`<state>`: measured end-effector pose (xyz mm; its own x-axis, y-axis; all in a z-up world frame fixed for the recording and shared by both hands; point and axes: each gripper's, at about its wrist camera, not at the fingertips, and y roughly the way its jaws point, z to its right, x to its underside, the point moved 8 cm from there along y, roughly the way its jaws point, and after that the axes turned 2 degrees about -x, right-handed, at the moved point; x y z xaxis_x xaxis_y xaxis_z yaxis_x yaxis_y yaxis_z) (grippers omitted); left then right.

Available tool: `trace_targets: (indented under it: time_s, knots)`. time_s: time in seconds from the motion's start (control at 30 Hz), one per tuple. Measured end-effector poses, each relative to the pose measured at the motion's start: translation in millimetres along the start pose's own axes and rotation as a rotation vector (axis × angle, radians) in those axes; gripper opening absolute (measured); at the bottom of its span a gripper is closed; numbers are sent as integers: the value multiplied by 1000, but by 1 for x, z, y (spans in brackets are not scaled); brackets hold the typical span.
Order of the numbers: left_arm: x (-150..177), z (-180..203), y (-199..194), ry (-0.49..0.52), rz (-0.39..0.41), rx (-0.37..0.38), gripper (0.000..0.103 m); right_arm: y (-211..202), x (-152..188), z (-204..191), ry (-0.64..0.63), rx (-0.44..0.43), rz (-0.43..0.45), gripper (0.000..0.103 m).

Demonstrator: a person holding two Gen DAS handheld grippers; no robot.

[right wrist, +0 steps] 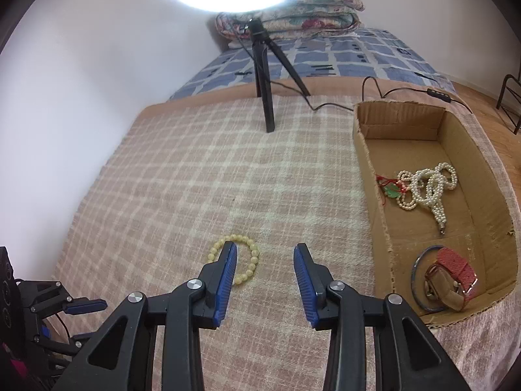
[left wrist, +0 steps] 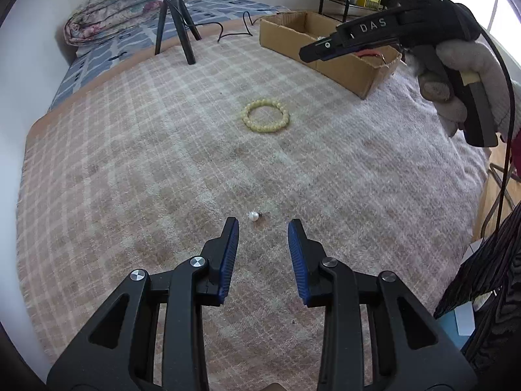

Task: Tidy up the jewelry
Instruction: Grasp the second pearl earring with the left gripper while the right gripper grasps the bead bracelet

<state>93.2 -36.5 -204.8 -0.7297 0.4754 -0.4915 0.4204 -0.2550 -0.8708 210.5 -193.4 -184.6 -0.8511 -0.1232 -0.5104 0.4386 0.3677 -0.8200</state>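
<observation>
Just ahead of my left gripper (left wrist: pixel 263 224), jaws apart, the pearl earring (left wrist: pixel 254 216) lies on the bed blanket (left wrist: pixel 146 163); my right gripper (right wrist: pixel 265 251), also apart, hangs above the yellow bracelet (right wrist: pixel 252 254).

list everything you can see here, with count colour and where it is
beaded bracelet: 1, pale yellow, on the blanket, outside the box
pearl earring: 1, white, on the blanket just ahead of the left gripper
cardboard box: 1, brown, on the blanket's right side
pearl necklaces: tangled, count unclear, white, in the box
watch: 1, red strap, in the box
bangle: 1, blue, under the watch
tripod: 1, black, far end
blanket: 1, pink plaid
left gripper: open
right gripper: open
</observation>
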Motion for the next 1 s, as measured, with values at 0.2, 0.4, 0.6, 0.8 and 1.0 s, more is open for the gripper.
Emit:
trace_targets:
  time_s: [0.2, 0.4, 0.6, 0.8, 1.0]
  knots:
    - [2, -1, 23, 41, -39, 0, 32, 17, 8, -5, -21, 10, -44, 37]
    - [0, -2, 40, 106, -57, -9, 31, 29, 11, -6, -29, 18, -69, 36]
    - [2, -3, 47, 189, -63, -32, 29, 36, 10, -5, -29, 20, -80, 35]
    - [-2, -5, 58, 220, -61, -25, 25, 47, 12, -5, -33, 28, -103, 33]
    - [-6, -4, 62, 220, -52, -7, 11, 56, 14, -3, -32, 43, -120, 33]
